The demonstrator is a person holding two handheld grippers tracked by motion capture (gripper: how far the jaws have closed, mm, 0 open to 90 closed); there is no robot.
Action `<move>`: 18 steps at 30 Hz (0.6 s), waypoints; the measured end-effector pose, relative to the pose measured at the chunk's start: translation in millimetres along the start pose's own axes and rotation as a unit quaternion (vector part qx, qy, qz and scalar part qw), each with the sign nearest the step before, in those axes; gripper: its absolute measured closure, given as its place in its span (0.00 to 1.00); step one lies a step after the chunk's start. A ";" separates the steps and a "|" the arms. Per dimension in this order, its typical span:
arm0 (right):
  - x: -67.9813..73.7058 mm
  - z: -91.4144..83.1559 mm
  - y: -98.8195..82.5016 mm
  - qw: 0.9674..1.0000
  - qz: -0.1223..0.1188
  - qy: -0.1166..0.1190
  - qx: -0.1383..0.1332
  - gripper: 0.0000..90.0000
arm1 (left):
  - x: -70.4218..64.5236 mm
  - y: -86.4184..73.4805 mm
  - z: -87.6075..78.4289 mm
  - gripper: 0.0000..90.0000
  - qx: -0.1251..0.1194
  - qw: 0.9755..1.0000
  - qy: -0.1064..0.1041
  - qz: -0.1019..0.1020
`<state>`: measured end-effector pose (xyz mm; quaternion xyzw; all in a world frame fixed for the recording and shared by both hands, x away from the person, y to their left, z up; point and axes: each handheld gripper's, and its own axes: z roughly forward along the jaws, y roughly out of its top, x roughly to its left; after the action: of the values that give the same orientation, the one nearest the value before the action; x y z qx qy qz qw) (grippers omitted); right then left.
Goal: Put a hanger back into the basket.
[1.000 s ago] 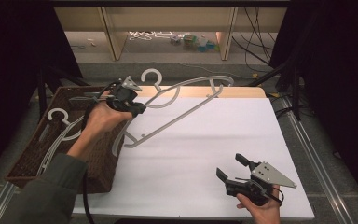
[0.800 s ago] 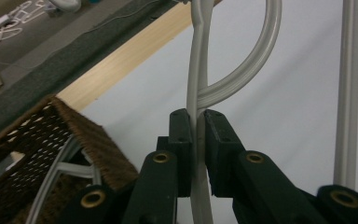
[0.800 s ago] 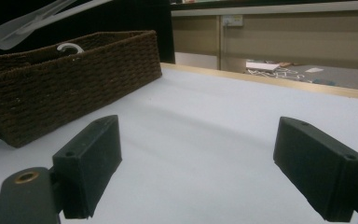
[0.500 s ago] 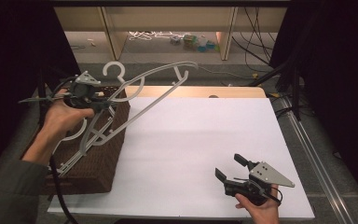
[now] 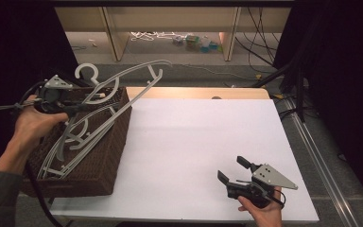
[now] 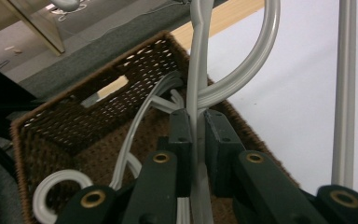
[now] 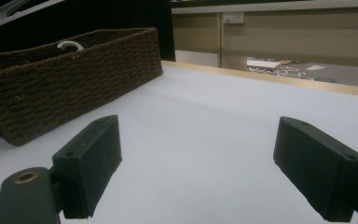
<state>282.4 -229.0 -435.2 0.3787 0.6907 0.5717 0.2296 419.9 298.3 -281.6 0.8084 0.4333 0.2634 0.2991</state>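
Note:
My left gripper [image 5: 81, 109] hovers over a brown wicker basket [image 5: 108, 158] at the table's left. It is shut on a grey plastic hanger [image 5: 137, 72]. In the left gripper view the two black jaws pinch a thin bar of that hanger [image 6: 196, 70] at my left gripper [image 6: 196, 120]. The hanger slants, with one end low in the basket and the other reaching up and right past the rim. Near the front edge my right gripper [image 5: 230, 167] rests open with nothing between its jaws. The right gripper view shows my right gripper [image 7: 196, 154] wide apart over the white table.
Several more grey hangers [image 5: 74, 138] lie inside the basket [image 6: 51, 116]. From the right gripper the basket [image 7: 74, 70] appears at the far left, a hook poking above its rim. The white tabletop [image 5: 203, 137] spreads to the right. Shelves and cables stand behind the table.
The left hand has carried the hanger leftward, from the table's left part to above the basket. The hanger's lower end now dips into it. The right gripper has stayed put.

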 end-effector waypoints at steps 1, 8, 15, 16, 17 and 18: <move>-0.1 -1.1 0.5 1.000 0.000 0.001 0.007 0.18 | 2.5 -2.6 -0.5 0.91 -0.003 1.000 0.003 -0.004; 0.0 0.3 0.1 1.000 0.000 0.001 -0.004 0.18 | 19.2 -19.9 -0.2 0.91 0.004 1.000 0.018 -0.020; -1.2 0.9 -0.3 1.000 0.001 -0.002 -0.010 0.18 | 37.0 -39.5 6.5 0.91 0.021 0.998 0.037 -0.050; -0.9 0.3 -0.3 1.000 0.001 -0.003 -0.004 0.18 | 41.4 -44.7 7.7 0.91 0.023 0.997 0.041 -0.059; -0.9 0.3 -0.3 1.000 0.001 -0.003 -0.004 0.18 | 41.4 -44.7 7.7 0.91 0.023 0.997 0.041 -0.059; -0.7 -0.8 0.4 1.000 0.000 -0.003 0.006 0.18 | 44.7 -48.6 8.0 0.91 0.025 0.997 0.047 -0.061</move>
<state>282.3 -230.0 -434.7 0.3816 0.6933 0.5665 0.2298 420.7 356.2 -314.1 0.7743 0.5017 0.2713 0.2742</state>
